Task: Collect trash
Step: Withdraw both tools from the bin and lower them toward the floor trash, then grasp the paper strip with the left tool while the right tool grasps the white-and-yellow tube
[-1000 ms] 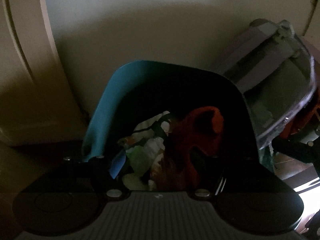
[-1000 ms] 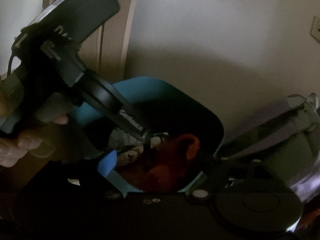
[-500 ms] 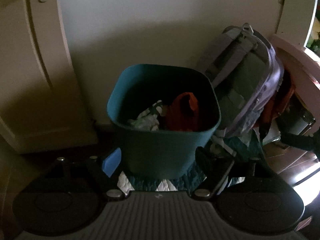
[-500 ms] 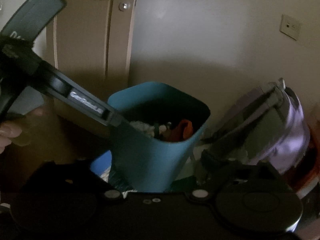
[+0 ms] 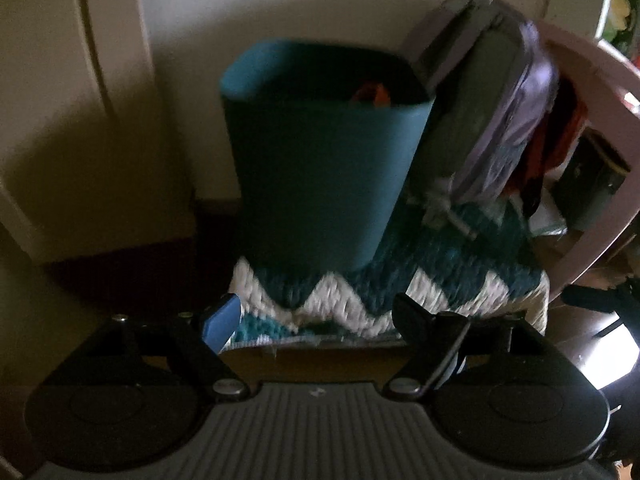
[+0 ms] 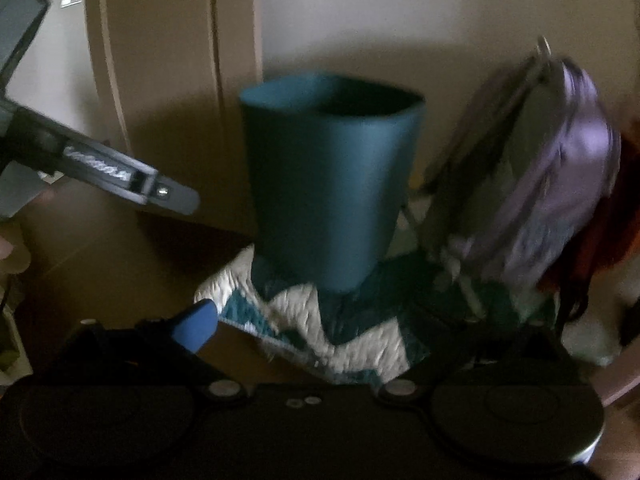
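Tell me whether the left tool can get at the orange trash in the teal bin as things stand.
Probably not directly. The left tool is open and empty, but it sits low in front of the teal bin, whose front wall hides all but a bit of the orange trash; it must go over the rim.

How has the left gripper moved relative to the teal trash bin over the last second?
Yes. The left gripper has backed away from the teal trash bin: earlier it looked down into the bin, now the bin's outer wall shows.

A waste bin (image 5: pixel 320 168) stands upright on a rug (image 5: pixel 360 300) against the wall (image 5: pixel 280 0). A backpack (image 5: pixel 492 120) leans just right of the bin, touching it; a door (image 6: pixel 168 60) stands behind and left. Crumpled trash (image 5: pixel 372 94) lies inside the bin.
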The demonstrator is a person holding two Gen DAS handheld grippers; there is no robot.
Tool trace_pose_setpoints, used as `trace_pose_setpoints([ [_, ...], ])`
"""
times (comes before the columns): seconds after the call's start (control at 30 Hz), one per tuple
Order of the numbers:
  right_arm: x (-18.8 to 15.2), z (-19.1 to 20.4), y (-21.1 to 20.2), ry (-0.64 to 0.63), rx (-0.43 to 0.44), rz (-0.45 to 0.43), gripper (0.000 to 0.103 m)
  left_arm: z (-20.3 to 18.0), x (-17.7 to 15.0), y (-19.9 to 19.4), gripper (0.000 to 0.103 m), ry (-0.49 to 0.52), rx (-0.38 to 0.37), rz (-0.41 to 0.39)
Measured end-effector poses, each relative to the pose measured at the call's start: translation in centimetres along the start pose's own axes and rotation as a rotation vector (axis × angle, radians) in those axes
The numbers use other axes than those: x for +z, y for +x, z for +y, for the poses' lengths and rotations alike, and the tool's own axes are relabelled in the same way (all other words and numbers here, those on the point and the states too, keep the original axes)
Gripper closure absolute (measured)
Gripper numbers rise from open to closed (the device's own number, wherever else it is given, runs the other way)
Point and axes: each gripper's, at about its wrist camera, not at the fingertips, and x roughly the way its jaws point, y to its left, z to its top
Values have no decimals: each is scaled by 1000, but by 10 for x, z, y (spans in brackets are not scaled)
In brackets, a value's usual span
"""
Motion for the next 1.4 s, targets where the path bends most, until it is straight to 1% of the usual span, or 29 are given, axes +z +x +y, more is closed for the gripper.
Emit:
trace_pose_setpoints([
  [0.13, -41, -9, 20, 96, 3, 51, 1, 8, -30, 36, 20, -51, 30, 72],
  [0.23, -70, -16, 42, 137, -2, 103, 1, 16, -54, 68, 20, -109, 80, 121],
  [0.37, -103, -21, 71, 151, -29, 164, 1, 25, -78, 107, 20, -183, 78, 195],
  [0.5, -128, -30, 100, 208, -48, 221, 1, 31, -99, 146, 20, -245, 84, 260],
  [0.57, -142, -36, 119, 241, -56, 255, 1, 34, -112, 170, 20, -289, 78, 309],
  [0.7, -170, -41, 154, 300, -71, 329, 1, 38, -137, 214, 20, -331, 102, 401],
  [0.77, -186, -45, 172, 344, -80, 369, 1, 42, -150, 239, 20, -371, 111, 457],
  [0.83, -203, -48, 192, 382, -100, 411, 1, 48, -165, 263, 13, -427, 122, 511],
  [0.87, -210, -50, 200, 400, -110, 430, 1, 51, -174, 277, 8, -462, 125, 545],
  [0.97, -239, -57, 230, 467, -130, 498, 1, 57, -202, 315, 7, -542, 164, 640],
  [1.07, -269, -67, 257, 555, -129, 564, 2, 65, -233, 356, 7, -597, 213, 740],
  [1.13, -288, -73, 275, 599, -135, 610, 2, 72, -251, 378, 7, -627, 253, 790],
  [1.27, -319, -83, 307, 690, -129, 684, 4, 91, -281, 417, 7, -663, 325, 855],
  [1.33, -334, -87, 323, 722, -129, 715, 5, 100, -295, 435, 7, -693, 336, 890],
  [1.4, -346, -91, 337, 759, -133, 741, 8, 107, -310, 452, 7, -720, 342, 921],
])
